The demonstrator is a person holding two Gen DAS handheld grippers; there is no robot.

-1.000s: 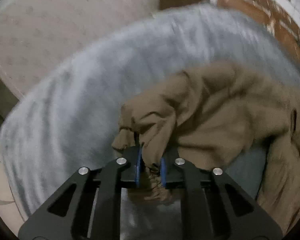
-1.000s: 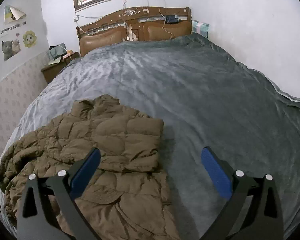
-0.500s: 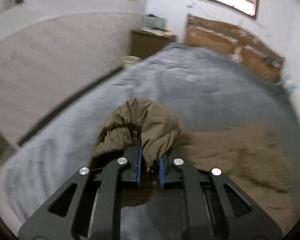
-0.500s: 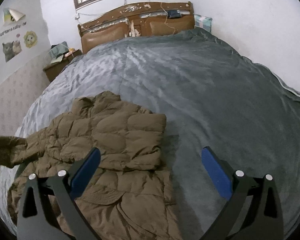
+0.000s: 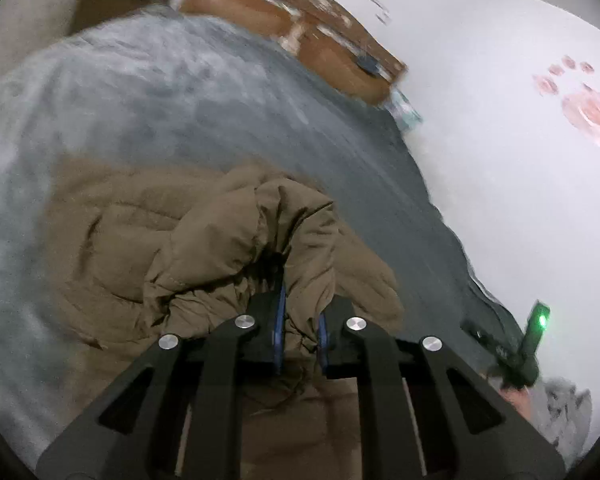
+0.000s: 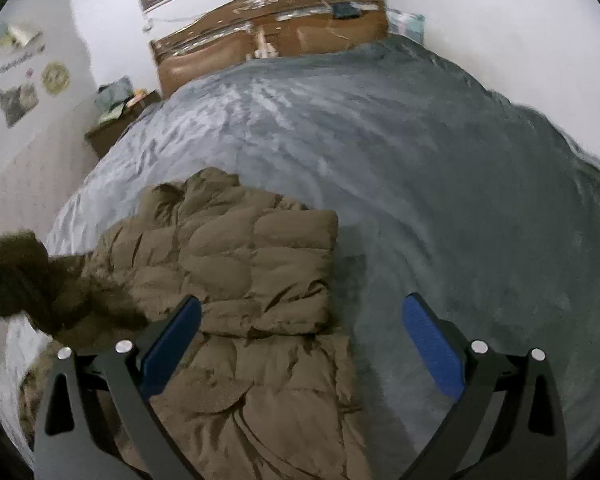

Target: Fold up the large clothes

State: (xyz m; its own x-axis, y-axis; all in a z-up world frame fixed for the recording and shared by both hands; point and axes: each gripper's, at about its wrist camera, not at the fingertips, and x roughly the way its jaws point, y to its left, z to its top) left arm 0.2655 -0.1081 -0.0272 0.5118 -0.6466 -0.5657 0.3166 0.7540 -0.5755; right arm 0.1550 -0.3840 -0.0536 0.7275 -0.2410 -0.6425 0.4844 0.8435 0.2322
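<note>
Left gripper pinches puffer jacket sleeve above jacket body; slick fabric may slip; right gripper open, empty

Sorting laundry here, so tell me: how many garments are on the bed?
1: a brown puffer jacket lies at the near left of the grey bedspread, one part lifted in the left gripper. More may lie hidden.

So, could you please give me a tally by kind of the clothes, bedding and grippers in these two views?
Brown puffer jacket: 1
Grey blanket covering the bed: 1
Grippers: 2, the left gripper shut on a fold of the jacket, the right gripper open and empty
Total: 4
</note>
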